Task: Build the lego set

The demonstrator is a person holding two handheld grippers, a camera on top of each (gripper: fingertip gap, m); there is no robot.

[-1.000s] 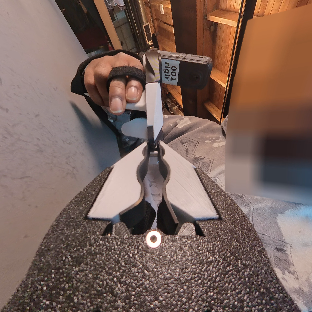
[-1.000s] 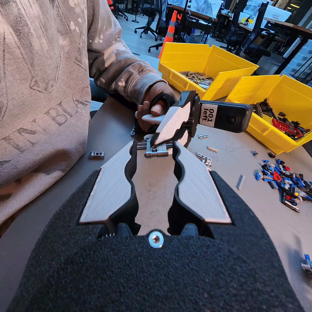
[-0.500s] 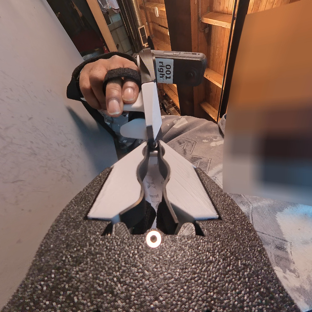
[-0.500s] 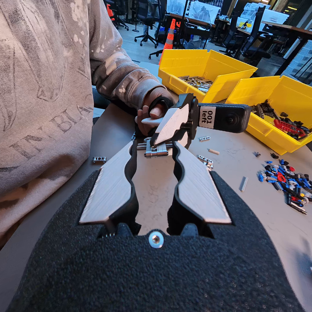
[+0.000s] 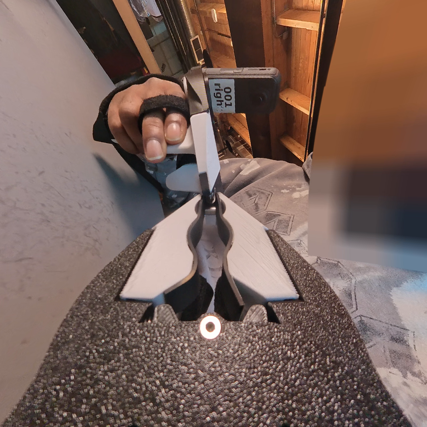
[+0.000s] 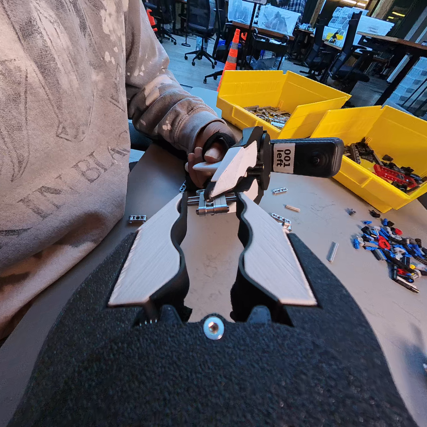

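Both grippers meet on one small grey brick assembly (image 6: 212, 204) held above the table (image 6: 307, 221). The right gripper (image 6: 210, 199) clamps its axle ends between its fingertips; the left gripper (image 5: 209, 203) pinches its middle, jaws nearly together. Two yellow bins (image 6: 298, 108) sit beyond.

A large blurred patch covers the upper right of the left wrist view, hiding whatever lies behind it. The small grey part (image 5: 209, 209) pinched at the left gripper (image 5: 209, 203) tips is mostly hidden between the jaws. In the right wrist view, the far yellow bin (image 6: 381, 129) is cut off by the right edge. The pile of small pieces (image 6: 392, 249) on the desk (image 6: 312, 208) is too small to tell apart.
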